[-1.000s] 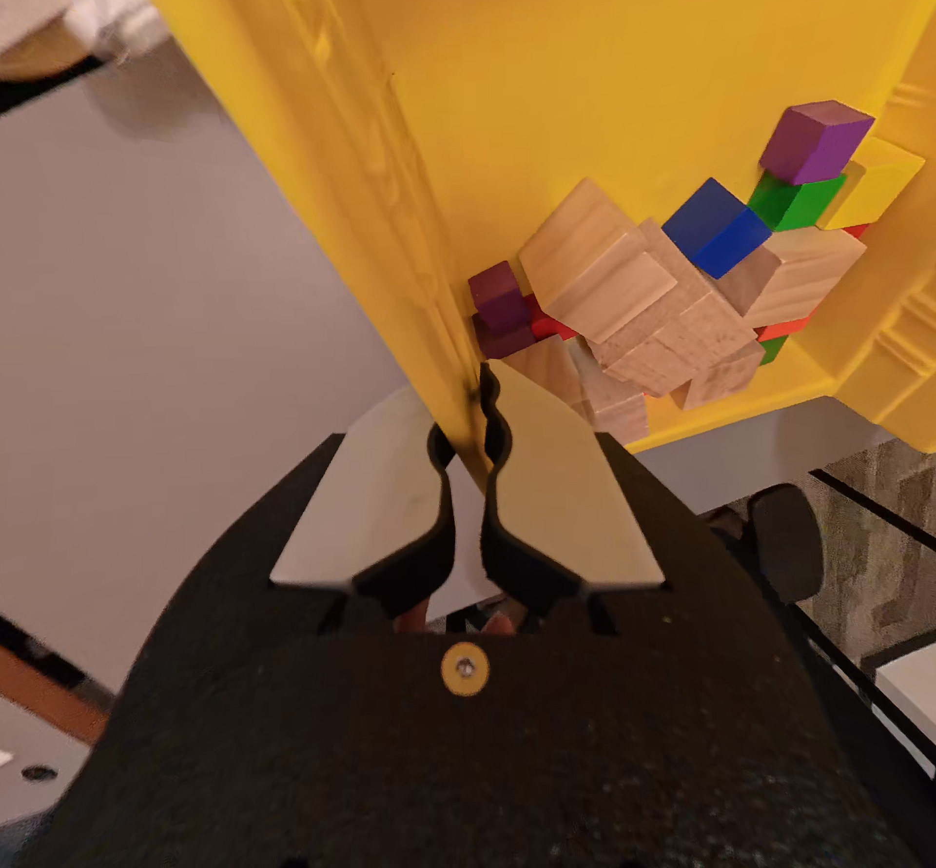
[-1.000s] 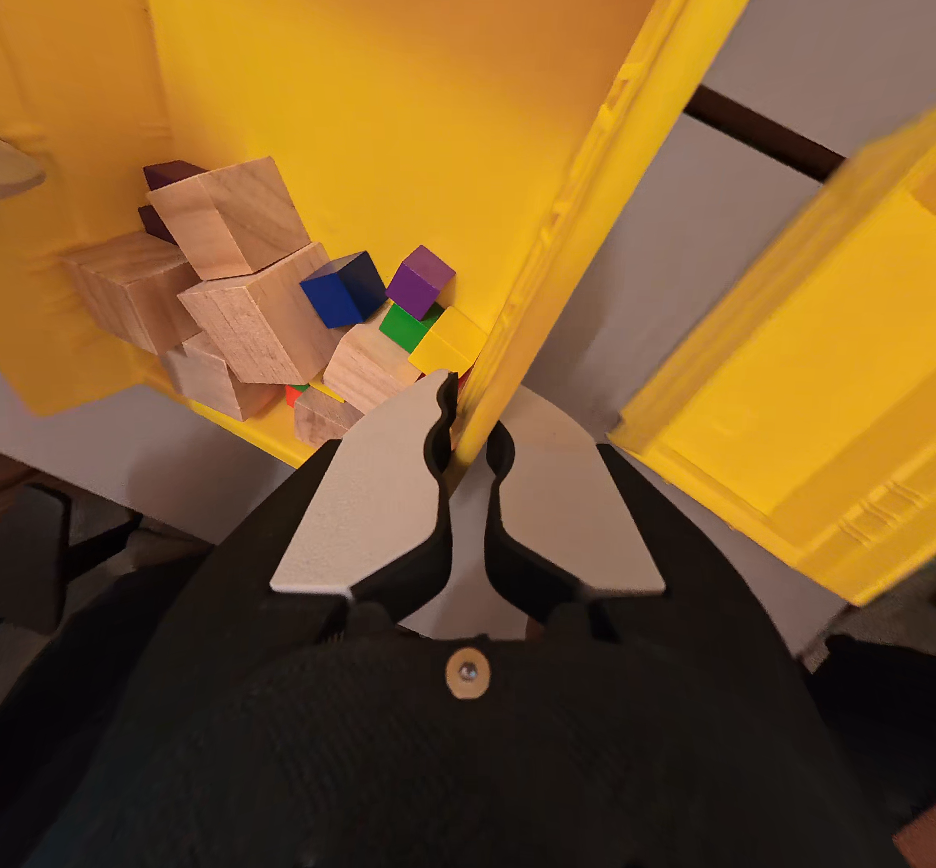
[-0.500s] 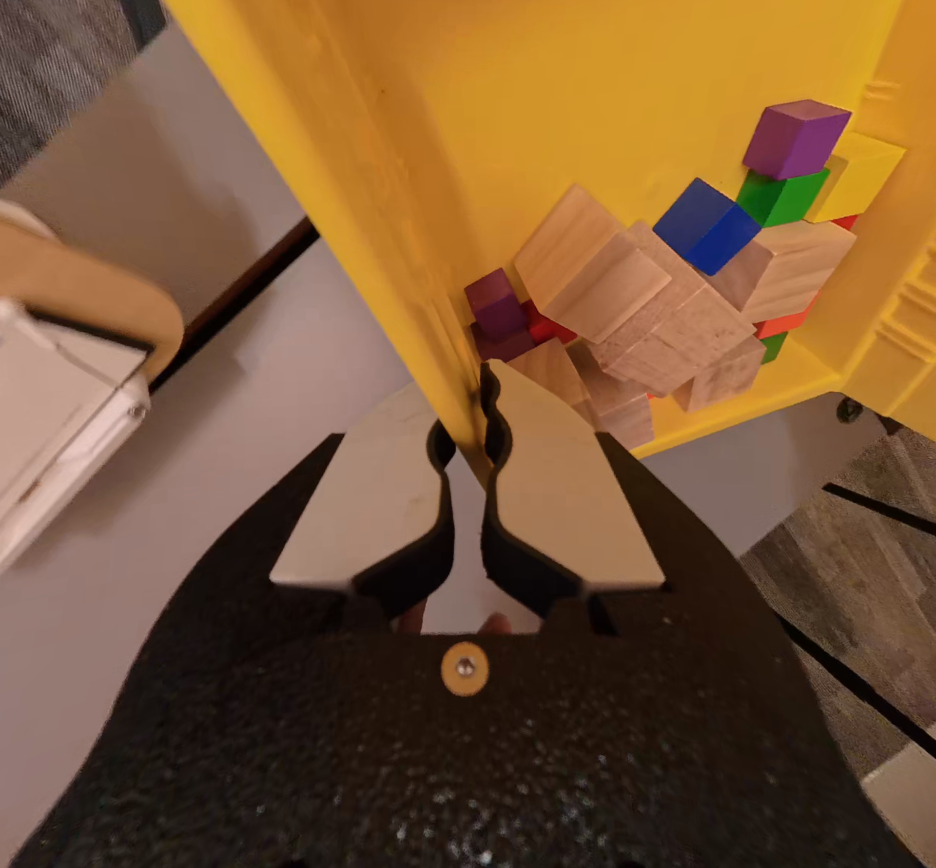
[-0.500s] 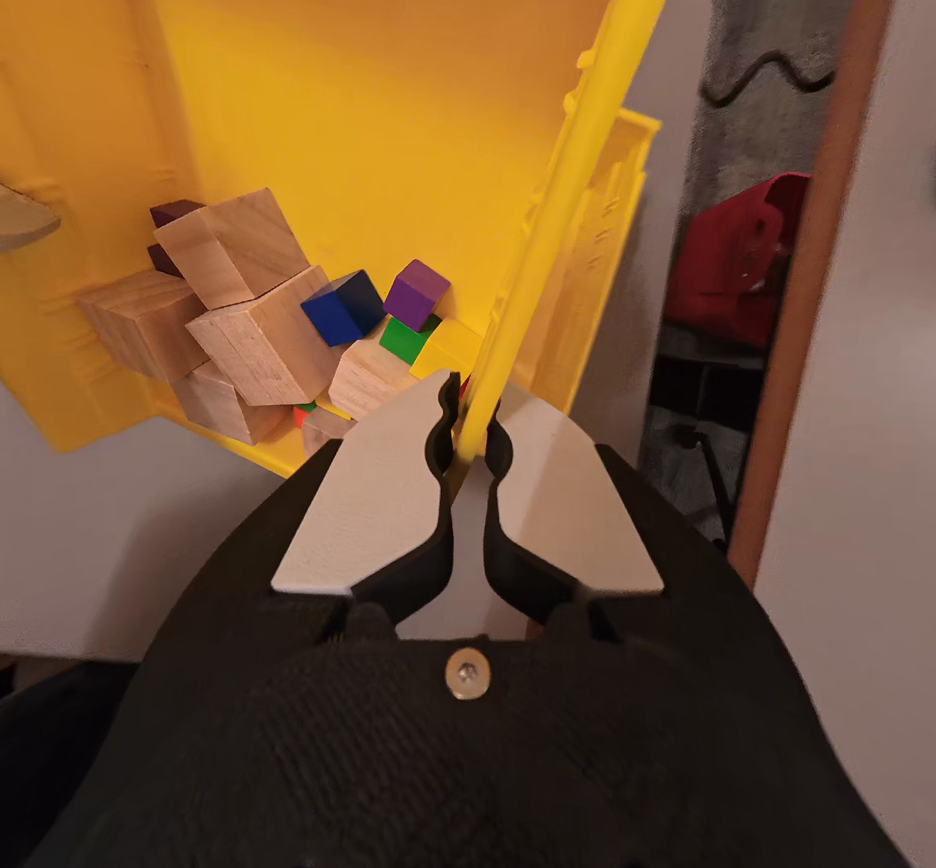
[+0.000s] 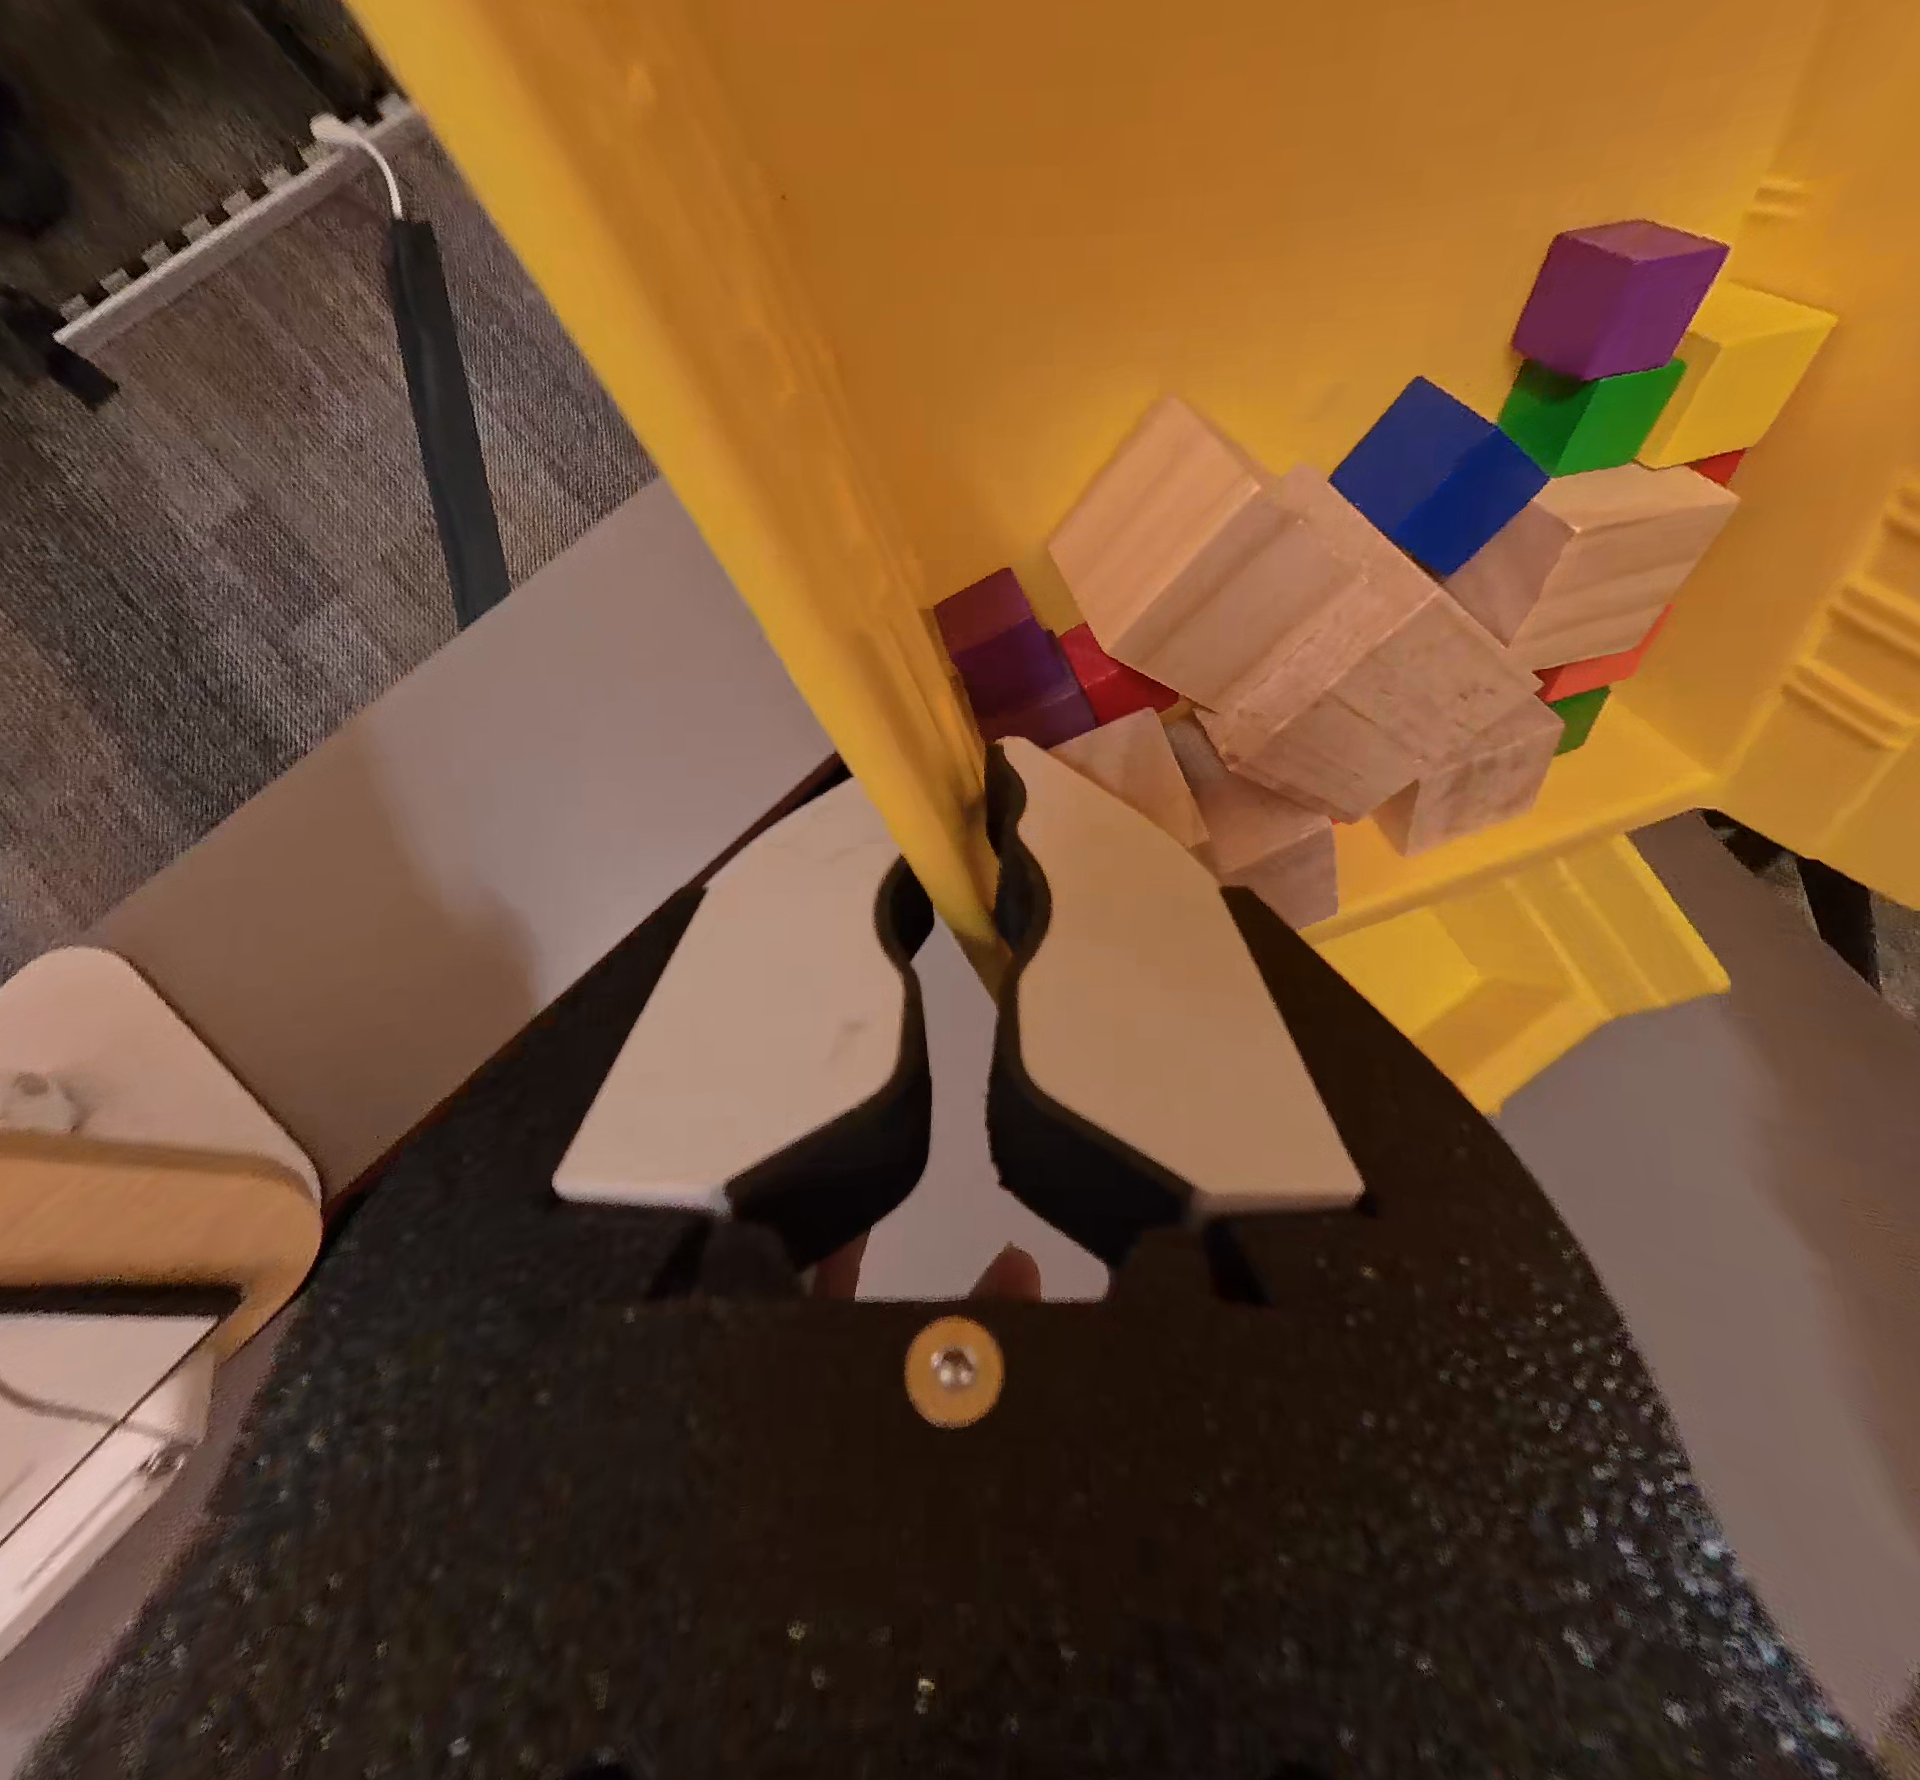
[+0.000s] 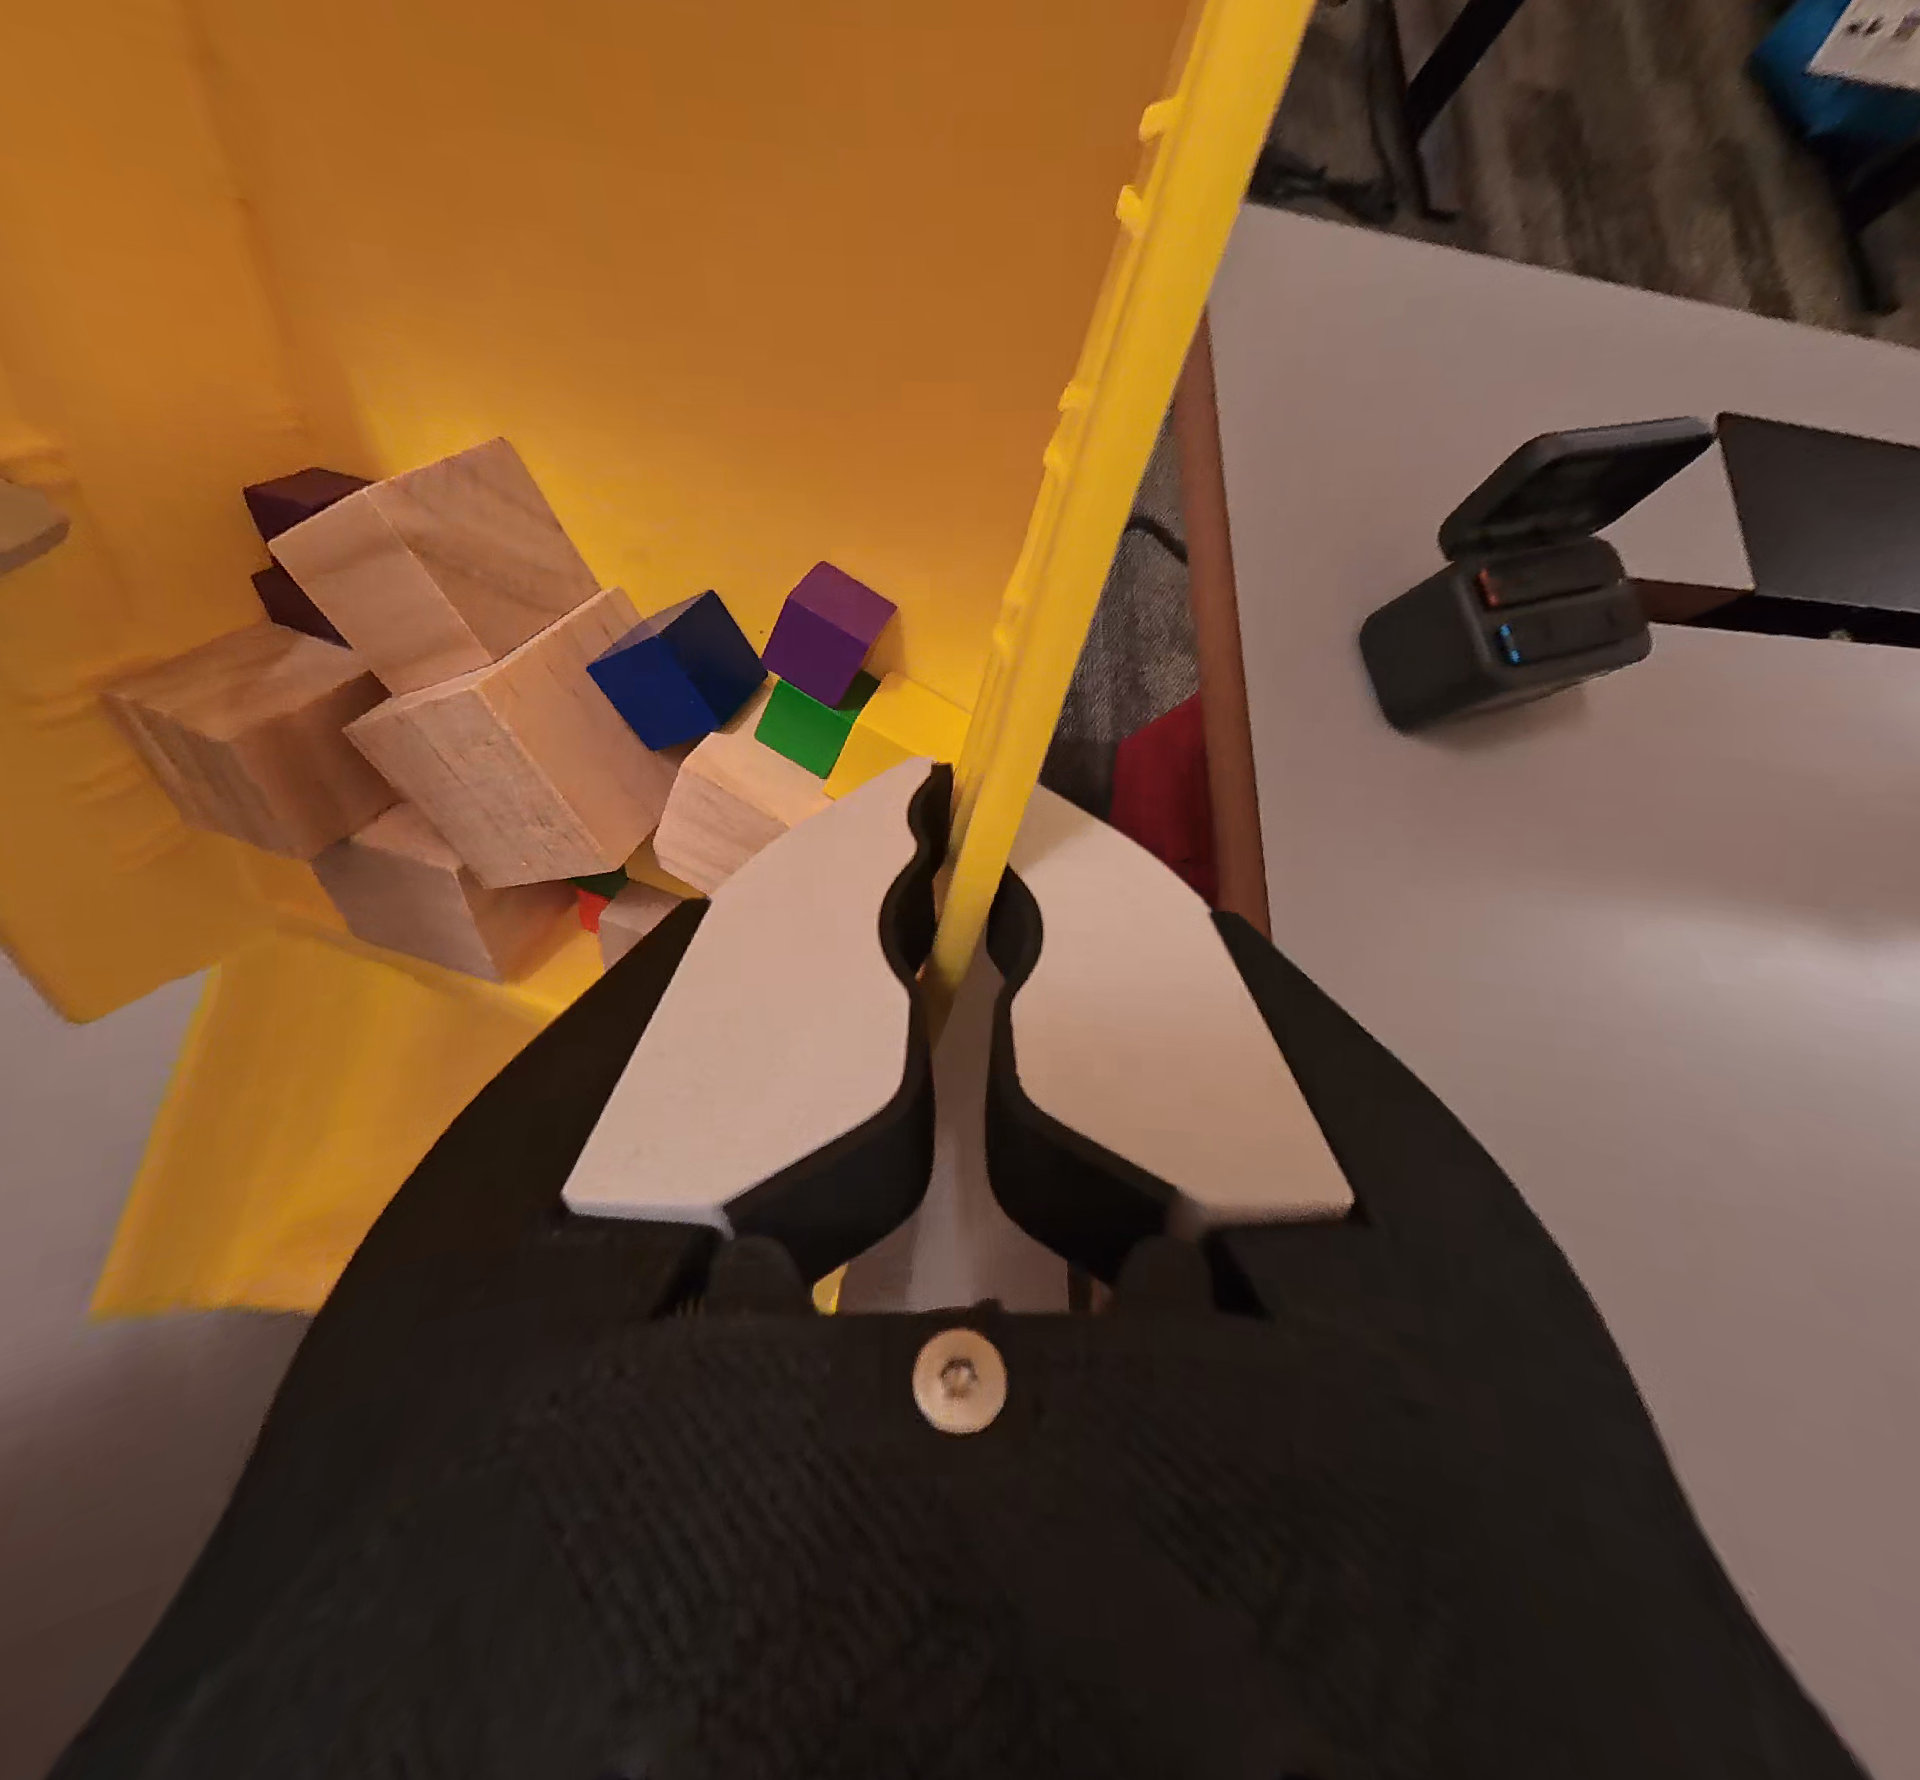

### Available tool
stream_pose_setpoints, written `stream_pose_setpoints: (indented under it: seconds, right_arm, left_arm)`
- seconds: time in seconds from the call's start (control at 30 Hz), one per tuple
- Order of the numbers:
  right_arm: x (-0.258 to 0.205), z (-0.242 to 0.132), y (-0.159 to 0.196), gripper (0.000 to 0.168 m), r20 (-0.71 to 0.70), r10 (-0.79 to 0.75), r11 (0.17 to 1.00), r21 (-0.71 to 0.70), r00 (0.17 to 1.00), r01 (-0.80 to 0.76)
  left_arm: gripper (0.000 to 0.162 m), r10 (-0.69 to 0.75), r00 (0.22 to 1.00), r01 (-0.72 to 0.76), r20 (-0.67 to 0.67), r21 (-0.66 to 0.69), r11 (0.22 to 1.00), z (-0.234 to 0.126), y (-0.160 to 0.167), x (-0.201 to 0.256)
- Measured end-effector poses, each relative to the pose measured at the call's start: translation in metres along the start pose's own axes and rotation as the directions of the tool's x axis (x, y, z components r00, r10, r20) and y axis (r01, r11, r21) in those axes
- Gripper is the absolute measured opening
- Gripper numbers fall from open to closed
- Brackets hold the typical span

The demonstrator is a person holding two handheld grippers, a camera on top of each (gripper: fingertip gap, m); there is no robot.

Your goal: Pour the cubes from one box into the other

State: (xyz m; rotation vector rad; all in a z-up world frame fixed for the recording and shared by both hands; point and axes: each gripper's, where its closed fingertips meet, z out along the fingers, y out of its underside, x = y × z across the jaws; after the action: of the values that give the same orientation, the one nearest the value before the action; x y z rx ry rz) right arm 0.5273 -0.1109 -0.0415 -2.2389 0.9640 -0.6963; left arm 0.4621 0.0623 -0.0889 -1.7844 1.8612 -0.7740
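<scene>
Both grippers are clamping opposite walls of the tilted yellow plastic box (image 5: pixel 1195 172): the left gripper (image 5: pixel 971 857) is pinching its left wall, the right gripper (image 6: pixel 961 857) its right rim. The wooden and painted cubes (image 6: pixel 499 743) are piling in its lower corner. Below it, probably the second yellow box (image 6: pixel 281 1138) is sitting on the grey table (image 6: pixel 1558 951).

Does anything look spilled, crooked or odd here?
Nothing has spilled. The yellow box is tipped steeply, one rim clamped by the left tool, the opposite rim by the right tool. The cubes are heaped in its low corner, above the other yellow box.
</scene>
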Motion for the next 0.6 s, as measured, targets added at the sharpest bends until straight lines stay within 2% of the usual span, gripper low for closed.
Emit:
stream_pose_setpoints:
  seconds: [0.03,0.2,0.5,0.6]
  right_arm:
    - [0.002,0.002,-0.003,0.004,-0.014,0.013,1.0,0.029,1.0,-0.013]
    - [0.01,0.007,-0.012,0.004,-0.098,0.002,0.989,0.145,0.995,0.012]
    - [0.02,0.012,-0.021,0.004,-0.126,0.038,0.943,0.332,0.991,0.006]
    - [0.021,0.011,-0.023,0.004,-0.125,0.057,0.934,0.357,0.99,-0.009]
  left_arm:
    - [0.006,0.001,1.0,-0.001,0.002,0.02,1.0,0.004,-0.002,-0.001]
    - [0.006,-0.009,1.0,0.009,0.001,0.11,0.994,0.02,-0.012,-0.001]
    - [0.006,0.009,1.0,-0.015,0.022,0.281,0.96,0.033,-0.024,0.0]
    - [0.006,0.012,1.0,-0.017,0.018,0.315,0.949,0.036,-0.022,0.002]
